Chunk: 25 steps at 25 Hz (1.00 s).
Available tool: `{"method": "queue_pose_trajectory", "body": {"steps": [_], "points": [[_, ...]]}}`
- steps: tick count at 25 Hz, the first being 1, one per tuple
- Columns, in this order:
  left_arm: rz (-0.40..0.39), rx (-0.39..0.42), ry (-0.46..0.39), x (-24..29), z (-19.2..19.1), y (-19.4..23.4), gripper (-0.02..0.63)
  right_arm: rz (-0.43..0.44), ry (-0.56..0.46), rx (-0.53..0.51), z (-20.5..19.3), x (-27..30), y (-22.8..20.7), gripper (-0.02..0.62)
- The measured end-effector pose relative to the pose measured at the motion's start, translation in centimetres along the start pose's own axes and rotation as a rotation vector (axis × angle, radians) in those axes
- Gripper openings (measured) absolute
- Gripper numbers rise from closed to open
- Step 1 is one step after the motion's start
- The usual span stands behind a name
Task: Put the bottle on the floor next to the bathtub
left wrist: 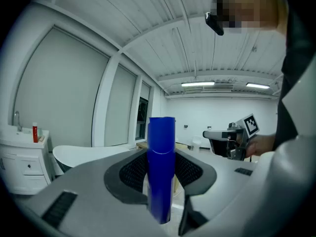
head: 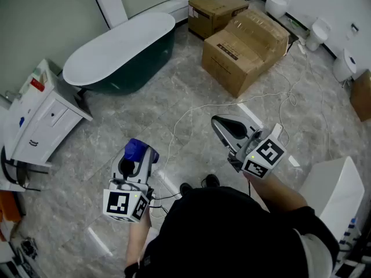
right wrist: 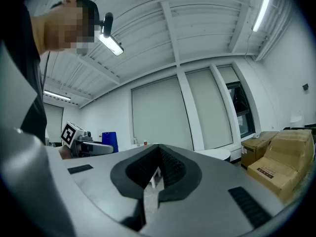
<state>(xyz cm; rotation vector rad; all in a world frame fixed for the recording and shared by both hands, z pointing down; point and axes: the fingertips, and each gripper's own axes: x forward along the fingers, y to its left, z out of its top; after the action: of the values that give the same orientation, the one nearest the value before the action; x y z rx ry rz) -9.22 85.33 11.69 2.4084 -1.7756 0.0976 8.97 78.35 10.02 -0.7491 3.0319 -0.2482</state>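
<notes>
A blue bottle (head: 137,149) stands upright between the jaws of my left gripper (head: 138,155), which is shut on it above the grey marble floor. In the left gripper view the bottle (left wrist: 161,181) fills the gap between the dark ribbed pads (left wrist: 132,171). The bathtub (head: 119,54), dark green outside and white within, lies ahead at the upper left, well apart from the bottle. My right gripper (head: 227,131) hovers to the right with its jaws closed together and nothing in them; in its own view the right gripper (right wrist: 159,154) shows its pads meeting.
A white cabinet (head: 40,117) stands at the left, close to the tub's near end. Cardboard boxes (head: 243,45) sit behind at the right. A thin white cable (head: 191,117) runs across the floor. A white unit (head: 333,190) is at the right.
</notes>
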Motion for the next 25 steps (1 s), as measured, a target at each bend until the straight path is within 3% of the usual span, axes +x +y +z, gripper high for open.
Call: {"method": "queue_pose_trajectory", "body": {"steps": [15, 25], "points": [[-0.042, -0.005, 0.008, -0.6, -0.5, 3.7, 0.163, 0.007, -0.005, 0.036, -0.9, 3.6, 2.6, 0.028], [-0.050, -0.007, 0.034, 7.5, -0.5, 5.8, 0.163, 0.010, -0.018, 0.124, -1.7, 7.6, -5.5, 0.028]]}}
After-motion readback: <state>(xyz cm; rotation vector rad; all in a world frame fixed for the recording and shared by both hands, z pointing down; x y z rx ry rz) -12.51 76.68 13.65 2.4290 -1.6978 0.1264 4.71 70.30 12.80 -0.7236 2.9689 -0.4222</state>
